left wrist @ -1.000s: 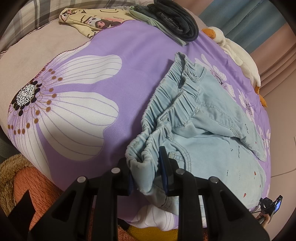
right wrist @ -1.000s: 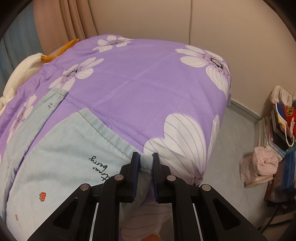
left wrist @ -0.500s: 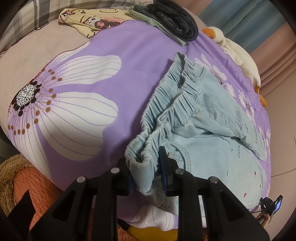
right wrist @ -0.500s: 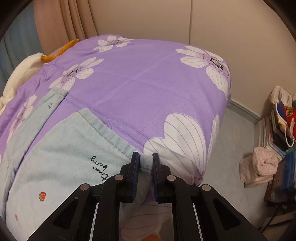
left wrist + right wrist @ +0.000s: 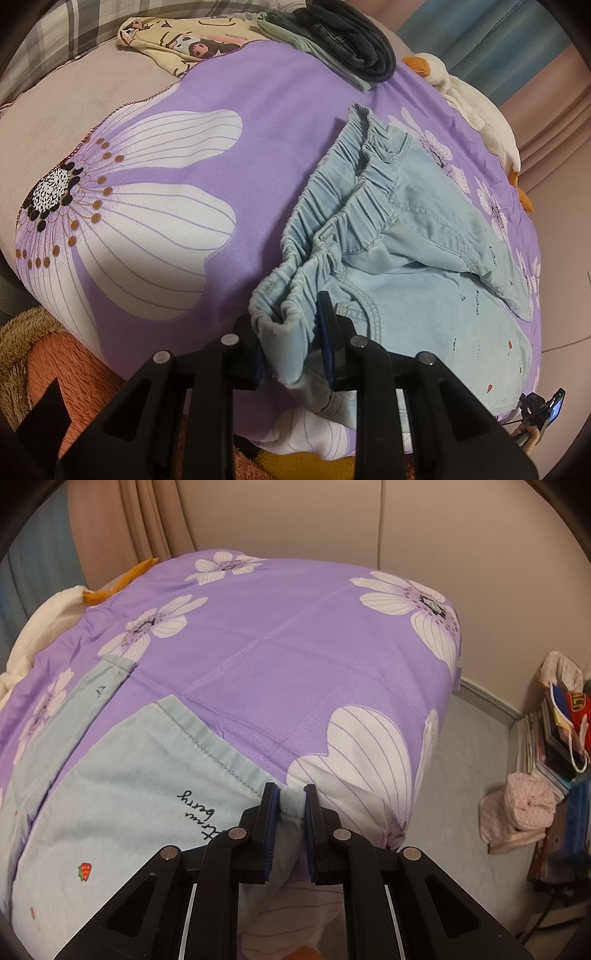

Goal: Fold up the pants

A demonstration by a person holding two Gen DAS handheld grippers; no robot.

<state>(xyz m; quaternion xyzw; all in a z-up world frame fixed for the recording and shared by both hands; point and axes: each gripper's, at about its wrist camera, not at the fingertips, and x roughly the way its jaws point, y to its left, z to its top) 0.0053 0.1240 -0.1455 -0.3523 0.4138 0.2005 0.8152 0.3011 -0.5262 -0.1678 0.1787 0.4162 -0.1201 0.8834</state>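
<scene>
We see light-blue pants (image 5: 417, 236) lying spread on a purple flowered bedspread (image 5: 258, 147), waistband end toward the left wrist view, leg hems toward the right. Our left tool (image 5: 293, 341) is clamped on the gathered elastic waistband corner at the bed's near edge, jaws narrow with bunched fabric between them. Our right tool (image 5: 290, 821) is pinched nearly closed on the hem corner of the near leg, next to black script lettering and a strawberry print. Folded dark clothes (image 5: 351, 40), a cartoon-print garment (image 5: 184, 40) and a white plush duck (image 5: 476, 107) sit at the bed's far side, apart from the pants.
</scene>
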